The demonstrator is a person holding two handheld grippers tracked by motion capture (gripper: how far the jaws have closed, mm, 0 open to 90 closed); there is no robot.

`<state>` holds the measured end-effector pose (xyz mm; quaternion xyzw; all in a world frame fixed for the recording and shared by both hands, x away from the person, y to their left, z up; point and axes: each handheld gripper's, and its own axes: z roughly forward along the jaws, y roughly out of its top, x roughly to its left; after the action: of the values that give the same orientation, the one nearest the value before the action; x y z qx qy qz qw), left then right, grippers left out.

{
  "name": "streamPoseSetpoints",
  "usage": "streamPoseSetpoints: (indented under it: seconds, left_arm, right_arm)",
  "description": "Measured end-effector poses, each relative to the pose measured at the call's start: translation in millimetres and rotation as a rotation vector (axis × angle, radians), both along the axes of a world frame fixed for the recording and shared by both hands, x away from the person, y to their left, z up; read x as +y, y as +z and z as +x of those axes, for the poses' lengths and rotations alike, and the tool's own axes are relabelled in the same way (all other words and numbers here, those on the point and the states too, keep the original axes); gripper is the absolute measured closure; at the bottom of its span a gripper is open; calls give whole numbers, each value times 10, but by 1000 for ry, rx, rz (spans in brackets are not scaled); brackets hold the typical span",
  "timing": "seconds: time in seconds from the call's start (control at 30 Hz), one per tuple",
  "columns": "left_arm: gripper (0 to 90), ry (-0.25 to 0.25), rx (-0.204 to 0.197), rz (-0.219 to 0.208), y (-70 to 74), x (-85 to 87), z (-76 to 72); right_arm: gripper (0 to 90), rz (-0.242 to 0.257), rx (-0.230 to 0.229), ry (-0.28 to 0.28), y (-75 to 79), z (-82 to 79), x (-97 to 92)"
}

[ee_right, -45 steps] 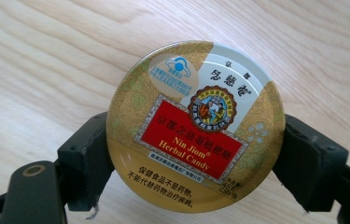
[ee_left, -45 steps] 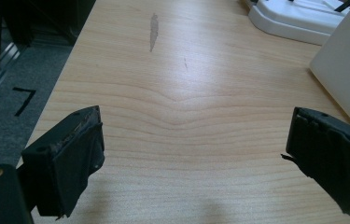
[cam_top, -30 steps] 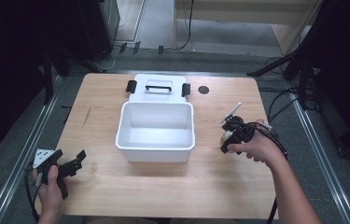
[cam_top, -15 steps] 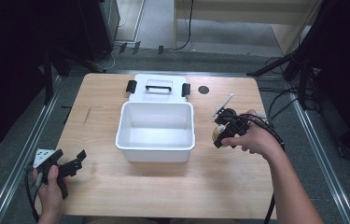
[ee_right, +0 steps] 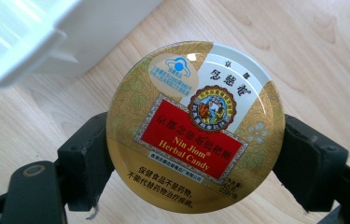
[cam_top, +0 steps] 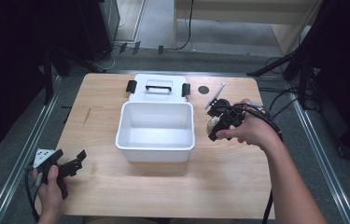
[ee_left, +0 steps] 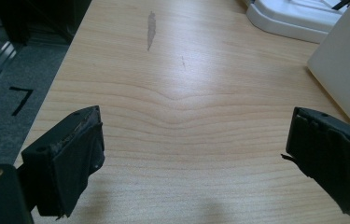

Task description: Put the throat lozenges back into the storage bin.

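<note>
A round gold candy tin (ee_right: 195,127) with a red label sits clamped between the two black jaws of my right gripper (ee_right: 196,163), which is shut on it. In the high view that gripper (cam_top: 215,125) hangs above the table just right of the white bin (cam_top: 156,150), with the tin (cam_top: 212,125) showing at its tip. The bin's interior looks bare. My left gripper (cam_top: 80,157) rests at the table's front left corner, its jaws wide open over bare wood (ee_left: 196,154) with nothing between them.
The bin's white lid (cam_top: 158,87) with black latches lies flat behind the bin. A small dark disc (cam_top: 203,89) and a thin grey stick (cam_top: 215,95) lie at the back right. Bare wood spreads along the front and left.
My right gripper has risen and moved left toward the bin, carrying the tin. The left gripper has stayed where it was.
</note>
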<state>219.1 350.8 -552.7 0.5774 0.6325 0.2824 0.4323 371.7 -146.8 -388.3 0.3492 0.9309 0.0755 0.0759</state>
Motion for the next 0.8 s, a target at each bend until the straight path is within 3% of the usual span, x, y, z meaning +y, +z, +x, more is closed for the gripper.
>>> streamPoseSetpoints:
  seconds: [0.43, 0.8]
  left_arm:
    - [48, -2, 2, 2, 1, -2, 3]
    - [48, -7, 1, 3, 2, -5, 7]
  right_arm:
    - [204, -7, -33, 62, 237, 9, 255]
    - [204, -13, -41, 115, 269, 27, 534]
